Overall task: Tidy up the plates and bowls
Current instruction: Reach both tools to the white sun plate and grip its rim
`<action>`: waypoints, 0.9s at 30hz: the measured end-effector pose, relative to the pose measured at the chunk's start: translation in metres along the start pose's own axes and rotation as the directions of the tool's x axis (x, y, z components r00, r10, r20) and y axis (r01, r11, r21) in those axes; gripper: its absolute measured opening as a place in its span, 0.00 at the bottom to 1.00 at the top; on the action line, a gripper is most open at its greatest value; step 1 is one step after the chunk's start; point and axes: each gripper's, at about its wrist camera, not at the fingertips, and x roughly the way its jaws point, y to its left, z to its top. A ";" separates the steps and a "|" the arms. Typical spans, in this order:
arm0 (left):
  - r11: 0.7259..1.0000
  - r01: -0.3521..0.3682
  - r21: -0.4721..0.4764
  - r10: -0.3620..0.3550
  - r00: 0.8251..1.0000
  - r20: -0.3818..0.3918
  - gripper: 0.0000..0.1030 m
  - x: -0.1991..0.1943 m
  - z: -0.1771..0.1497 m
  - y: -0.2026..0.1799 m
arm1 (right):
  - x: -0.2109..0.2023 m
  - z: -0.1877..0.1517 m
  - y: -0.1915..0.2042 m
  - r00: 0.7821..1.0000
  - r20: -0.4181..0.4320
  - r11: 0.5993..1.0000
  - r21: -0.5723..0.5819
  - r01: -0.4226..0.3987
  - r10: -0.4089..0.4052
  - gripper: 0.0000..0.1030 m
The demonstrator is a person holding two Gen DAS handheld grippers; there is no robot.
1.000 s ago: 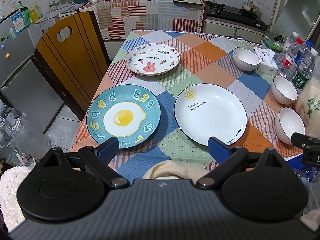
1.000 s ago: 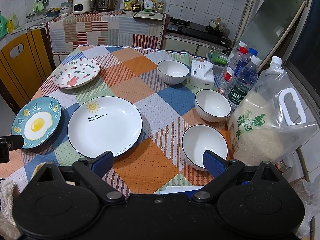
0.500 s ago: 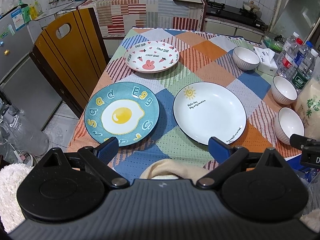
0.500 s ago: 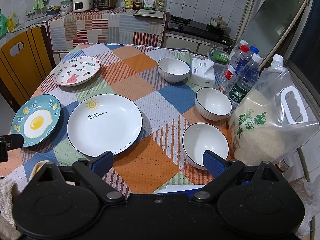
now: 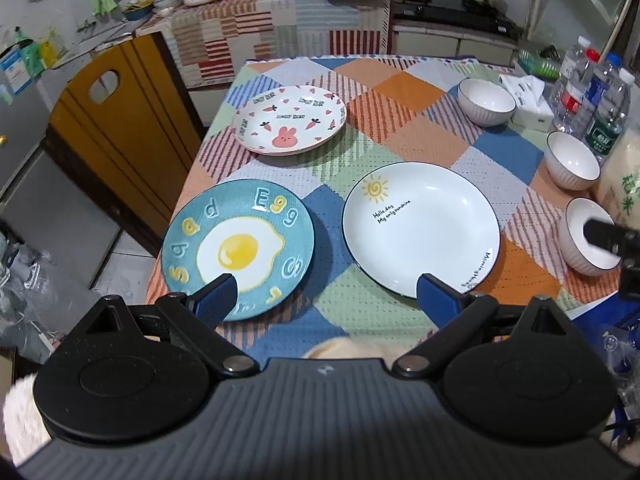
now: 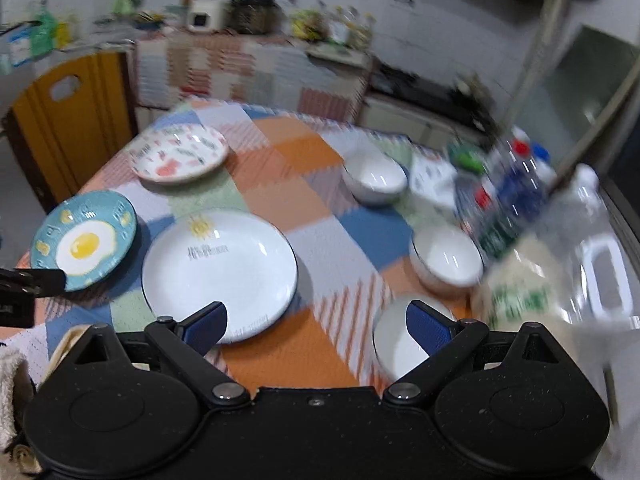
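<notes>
- The three plates lie flat and apart on the left half of the checked tablecloth (image 5: 404, 128): the blue egg plate (image 5: 240, 246) at the near left edge, the white sun plate (image 5: 420, 228) just beside it toward the middle, and the pink rabbit plate (image 5: 290, 124) farther back. None is stacked, so the organizing looks not yet begun.
- The three white bowls stand upright in a row down the right side: the far bowl (image 5: 486, 102), the middle bowl (image 5: 573, 166) and the near bowl (image 5: 586, 246). Each is apart from its neighbours, which leaves a rim free for gripping.
- The left gripper (image 5: 326, 294) hangs above the near table edge with its blue pads spread wide, one over the egg plate's near rim and one over the sun plate's. It holds nothing, and seems to be placed to choose between those two plates.
- The right gripper (image 6: 316, 326) is likewise wide apart and empty. One pad sits over the sun plate's rim and the other over the near bowl, probably its likeliest first pick. Its view is smeared with blur.
- Water bottles (image 5: 592, 92), a tissue box (image 5: 530, 102) and a rice jug (image 6: 560, 280) crowd the right edge close to the bowls, so lifting there likely needs care.
</notes>
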 end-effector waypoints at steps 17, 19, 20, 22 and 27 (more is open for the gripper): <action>0.993 0.085 -0.076 -0.097 0.979 -0.177 0.82 0.143 0.003 -0.017 | 0.144 -0.040 -0.013 0.949 0.092 0.938 0.146 -0.313 0.302 0.82; 0.999 0.049 -0.018 -0.052 0.979 -0.197 0.77 0.152 -0.001 -0.021 | 0.152 -0.051 -0.014 0.945 0.082 0.928 0.180 -0.327 0.317 0.77; 0.999 0.045 -0.002 -0.045 0.981 -0.191 0.75 0.152 -0.003 -0.022 | 0.156 -0.054 -0.016 0.942 0.076 0.921 0.198 -0.335 0.326 0.74; 0.998 0.054 -0.018 -0.056 0.979 -0.195 0.75 0.156 -0.007 -0.021 | 0.164 -0.059 -0.016 0.937 0.058 0.910 0.228 -0.347 0.343 0.68; 0.986 0.099 -0.133 -0.126 0.968 -0.215 0.63 0.172 -0.007 -0.009 | 0.183 -0.067 -0.018 0.930 0.035 0.885 0.296 -0.358 0.365 0.56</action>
